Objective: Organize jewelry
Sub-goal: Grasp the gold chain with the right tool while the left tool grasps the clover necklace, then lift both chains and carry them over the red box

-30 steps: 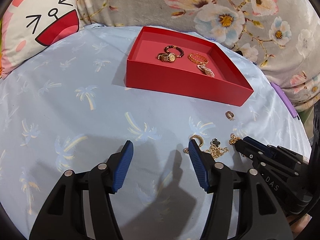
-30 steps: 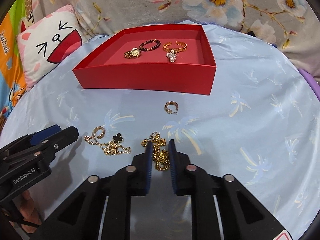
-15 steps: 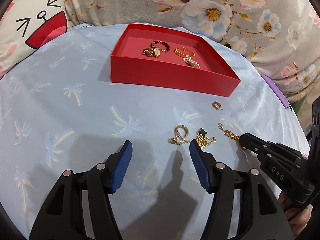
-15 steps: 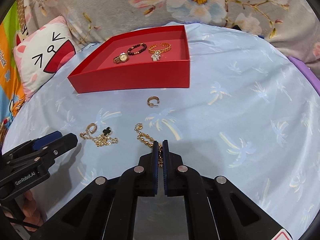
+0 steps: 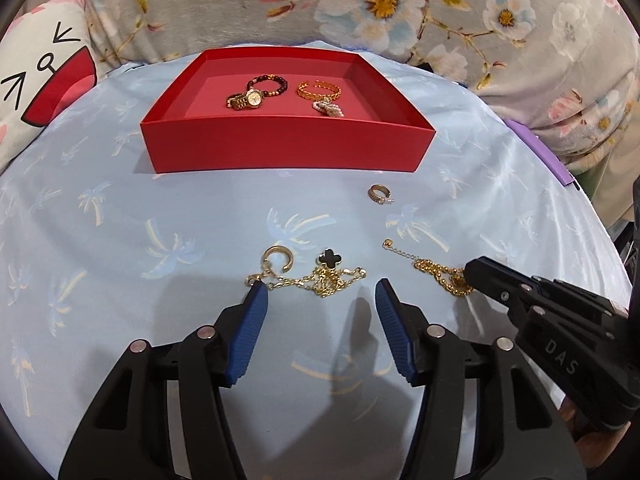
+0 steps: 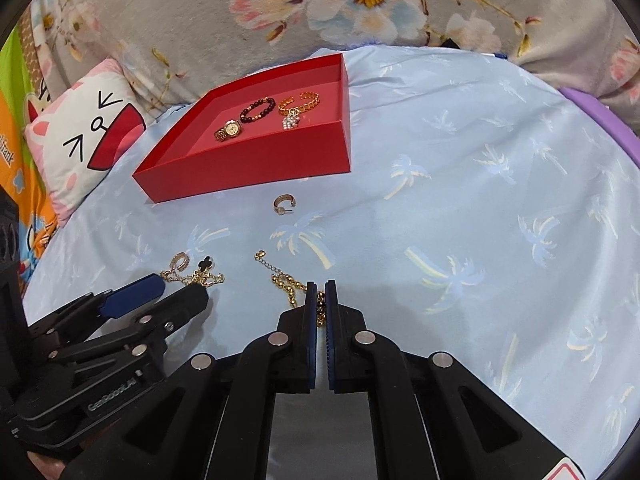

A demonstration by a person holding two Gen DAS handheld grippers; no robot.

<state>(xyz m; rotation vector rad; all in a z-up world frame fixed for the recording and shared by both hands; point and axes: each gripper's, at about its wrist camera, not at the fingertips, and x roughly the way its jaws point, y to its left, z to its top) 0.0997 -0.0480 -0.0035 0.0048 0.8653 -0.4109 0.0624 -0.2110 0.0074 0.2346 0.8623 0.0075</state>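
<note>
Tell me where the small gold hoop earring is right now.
The small gold hoop earring lies alone on the blue cloth, just in front of the red tray near its right corner, beyond the clover necklace.

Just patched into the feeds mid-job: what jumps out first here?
The red tray at the back of the blue palm-print cloth, already holding a gold watch, a dark bead bracelet and a gold bangle. Nearer, the right tool is shut on a gold bead chain. The left tool, jaws closing, hovers at the black clover necklace, not gripping it.
</note>
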